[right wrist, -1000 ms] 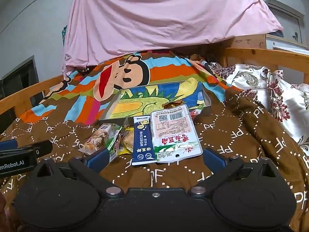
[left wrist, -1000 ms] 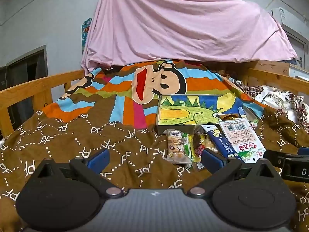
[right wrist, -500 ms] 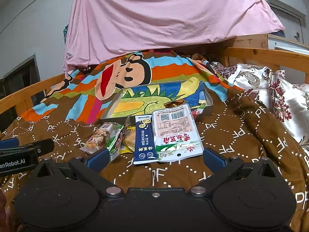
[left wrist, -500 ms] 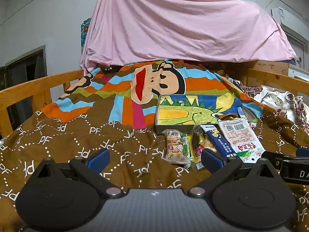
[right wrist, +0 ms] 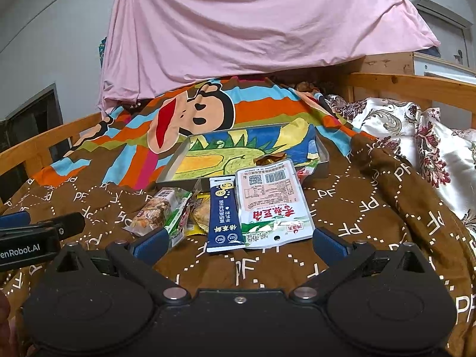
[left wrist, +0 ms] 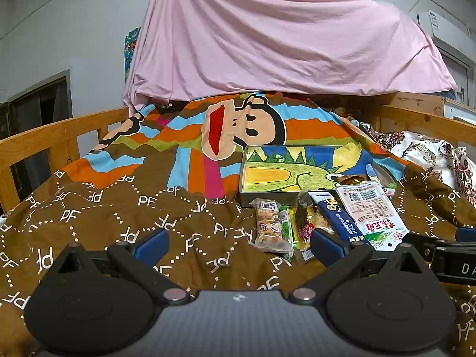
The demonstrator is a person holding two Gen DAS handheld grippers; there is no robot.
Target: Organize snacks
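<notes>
Just before the tray (right wrist: pixel 322 160), snack packets (right wrist: pixel 267 202) lie on the bed; both grippers (left wrist: pixel 238 242) (right wrist: pixel 238 242) hover empty, jaws wide apart.

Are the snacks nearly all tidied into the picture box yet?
Barely started. Only a small brown packet seems to be in the picture box. Both the left gripper and right gripper are open, holding nothing. The white pouch, blue stick and nut bar remain on the blanket.
</notes>
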